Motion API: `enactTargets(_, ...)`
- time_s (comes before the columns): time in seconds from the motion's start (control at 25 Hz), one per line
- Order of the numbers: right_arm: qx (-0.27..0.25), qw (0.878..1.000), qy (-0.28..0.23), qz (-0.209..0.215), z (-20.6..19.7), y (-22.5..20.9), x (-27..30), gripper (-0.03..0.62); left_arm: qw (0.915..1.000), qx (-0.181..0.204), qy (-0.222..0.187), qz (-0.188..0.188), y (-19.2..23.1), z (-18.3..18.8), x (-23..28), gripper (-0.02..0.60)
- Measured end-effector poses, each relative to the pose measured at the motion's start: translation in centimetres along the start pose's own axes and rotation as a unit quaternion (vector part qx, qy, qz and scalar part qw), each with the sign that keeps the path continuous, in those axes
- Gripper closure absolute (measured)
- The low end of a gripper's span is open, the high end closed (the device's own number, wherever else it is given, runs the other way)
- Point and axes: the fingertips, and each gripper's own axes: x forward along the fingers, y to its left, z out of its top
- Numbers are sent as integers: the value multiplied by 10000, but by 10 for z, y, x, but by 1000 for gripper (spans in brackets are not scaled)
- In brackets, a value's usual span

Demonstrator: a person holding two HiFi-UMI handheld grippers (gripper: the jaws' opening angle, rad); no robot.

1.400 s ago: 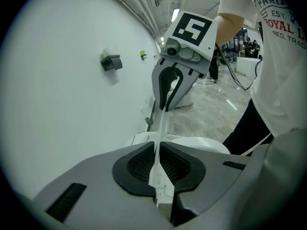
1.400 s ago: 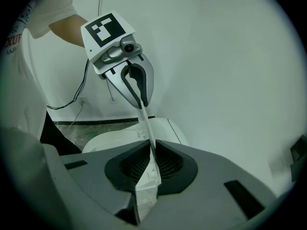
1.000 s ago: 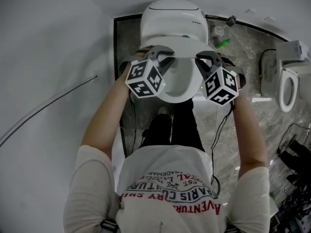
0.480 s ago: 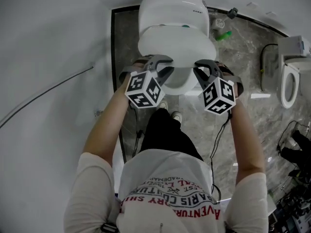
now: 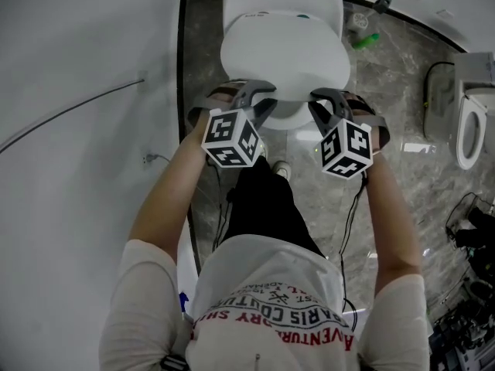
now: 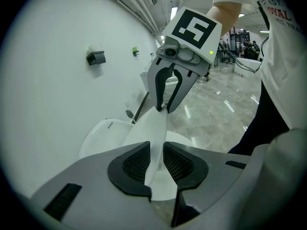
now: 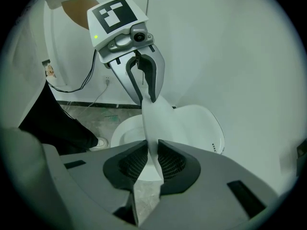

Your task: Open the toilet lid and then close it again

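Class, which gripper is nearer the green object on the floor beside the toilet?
Right. The right gripper grips the toilet lid on the side nearer the green object; the left gripper, jaws just opening with the lid between them, is at the far side.

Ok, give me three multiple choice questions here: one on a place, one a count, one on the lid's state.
1. Where is the small green thing? A on the lid. B on the floor beside the toilet. C on a shelf.
2. How many toilets show in the head view? A one. B two. C three.
3. How is the lid? A upright against the tank. B tilted partway over the bowl. C lying on the floor.

1 B: it lies on the grey floor.
2 B: a second toilet stands at the right edge.
3 B: the right gripper view shows it slanting above the bowl, its edge between the right gripper's jaws.
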Motion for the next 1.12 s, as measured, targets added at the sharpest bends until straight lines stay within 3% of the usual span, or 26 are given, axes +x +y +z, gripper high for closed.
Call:
enactTargets(0.24,-268,9996,65,62,-11,37,22,553,9999,78,93,8,-35,-22,15,488)
enactTargets(0.56,-581,9983,86,-18,-30,74,44,549,9996,-133,233,13,-71,-39,36,476)
enactTargets(0.96,-673,9970,183,320,-46,118,81,539,9988,-141,427,-200,-113,-73,64,465)
enactTargets(1.12,-786,9959,218,394,-55,128,95,537,9978,-457,365,-318,-122,-81,76,460)
